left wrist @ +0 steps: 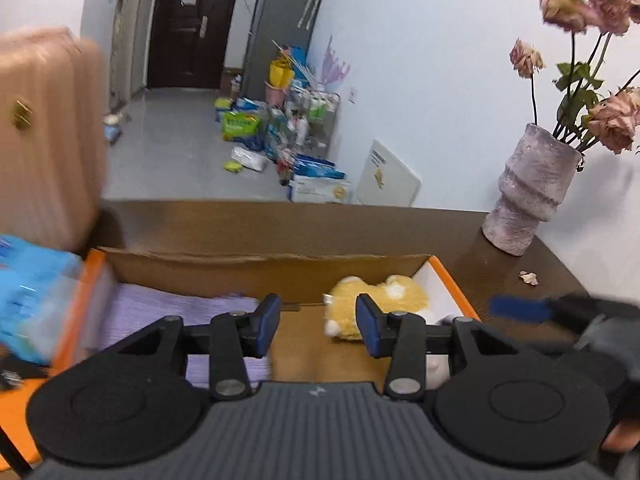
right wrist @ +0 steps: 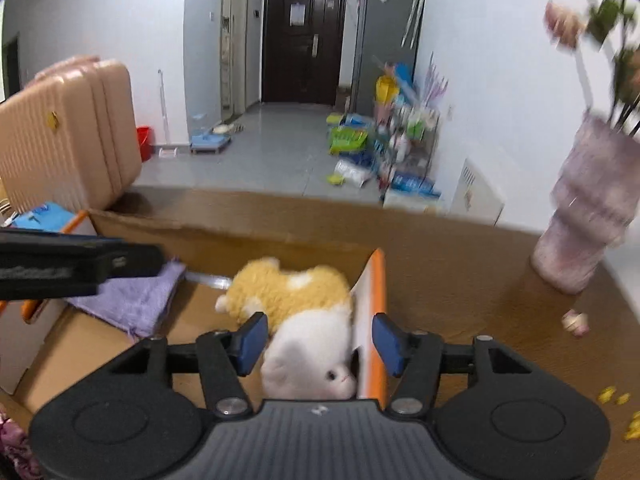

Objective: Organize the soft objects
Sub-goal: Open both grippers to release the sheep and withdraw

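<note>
An open cardboard box [left wrist: 256, 268] with orange-edged flaps sits on a brown table; it also shows in the right wrist view [right wrist: 280, 240]. Inside lie a yellow plush toy [left wrist: 380, 294], a white plush toy [right wrist: 312, 352] beside the yellow one [right wrist: 288, 288], and a purple cloth [left wrist: 172, 308], which shows at the left in the right wrist view [right wrist: 136, 296]. My left gripper [left wrist: 318, 322] is open and empty above the box's middle. My right gripper [right wrist: 316, 338] is open and empty above the white plush at the box's right flap.
A ribbed pinkish vase [left wrist: 528, 192] with dried roses stands on the table at the right. A beige suitcase [left wrist: 44, 132] stands at the left. A blue packet [left wrist: 28, 296] lies by the box's left flap. Clutter lines the floor along the far wall.
</note>
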